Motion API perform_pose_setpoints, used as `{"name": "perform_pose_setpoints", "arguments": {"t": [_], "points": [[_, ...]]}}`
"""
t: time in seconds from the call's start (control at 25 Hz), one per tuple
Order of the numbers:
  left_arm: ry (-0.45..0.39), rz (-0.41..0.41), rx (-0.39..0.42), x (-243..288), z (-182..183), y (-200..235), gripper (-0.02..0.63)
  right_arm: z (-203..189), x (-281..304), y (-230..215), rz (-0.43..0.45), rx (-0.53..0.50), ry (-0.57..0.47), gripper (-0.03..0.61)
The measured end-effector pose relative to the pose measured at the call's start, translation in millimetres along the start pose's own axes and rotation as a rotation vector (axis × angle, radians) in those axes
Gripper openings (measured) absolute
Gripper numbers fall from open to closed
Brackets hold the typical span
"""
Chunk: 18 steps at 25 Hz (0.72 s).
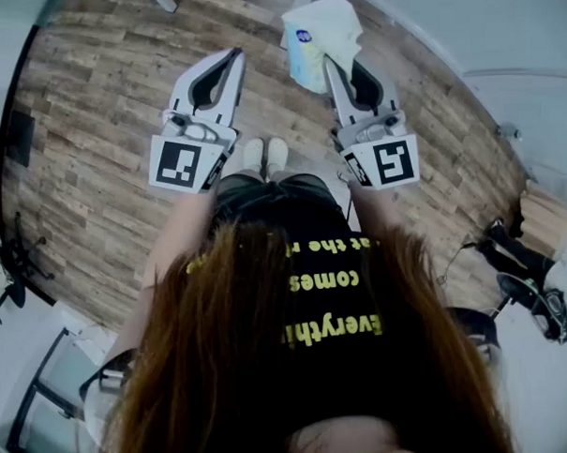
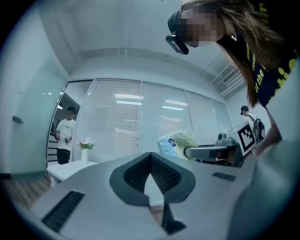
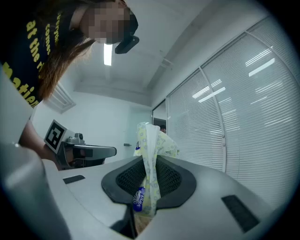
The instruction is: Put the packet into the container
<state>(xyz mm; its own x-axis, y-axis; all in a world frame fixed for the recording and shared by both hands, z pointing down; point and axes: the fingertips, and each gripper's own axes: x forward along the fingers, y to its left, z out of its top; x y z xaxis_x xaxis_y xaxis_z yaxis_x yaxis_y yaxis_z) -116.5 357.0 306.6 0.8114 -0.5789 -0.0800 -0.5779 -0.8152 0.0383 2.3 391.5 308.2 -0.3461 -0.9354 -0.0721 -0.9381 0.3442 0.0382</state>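
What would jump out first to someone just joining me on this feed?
The pale yellow soft packet with a blue label catches the eye, pinched in the right gripper at the head view's upper middle. Beside it the left gripper is shut on nothing, both held level over a brown wood-plank floor; no container shows.
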Motion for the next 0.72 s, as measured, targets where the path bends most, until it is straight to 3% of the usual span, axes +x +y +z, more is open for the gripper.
{"name": "perform_pose_setpoints", "arguments": {"t": [0.72], "points": [[-0.012,0.017,0.017,-1.9,2.7,-1.2,0.0,3.4,2.0,3.1,0.04,0.012,-0.021,0.072]]}}
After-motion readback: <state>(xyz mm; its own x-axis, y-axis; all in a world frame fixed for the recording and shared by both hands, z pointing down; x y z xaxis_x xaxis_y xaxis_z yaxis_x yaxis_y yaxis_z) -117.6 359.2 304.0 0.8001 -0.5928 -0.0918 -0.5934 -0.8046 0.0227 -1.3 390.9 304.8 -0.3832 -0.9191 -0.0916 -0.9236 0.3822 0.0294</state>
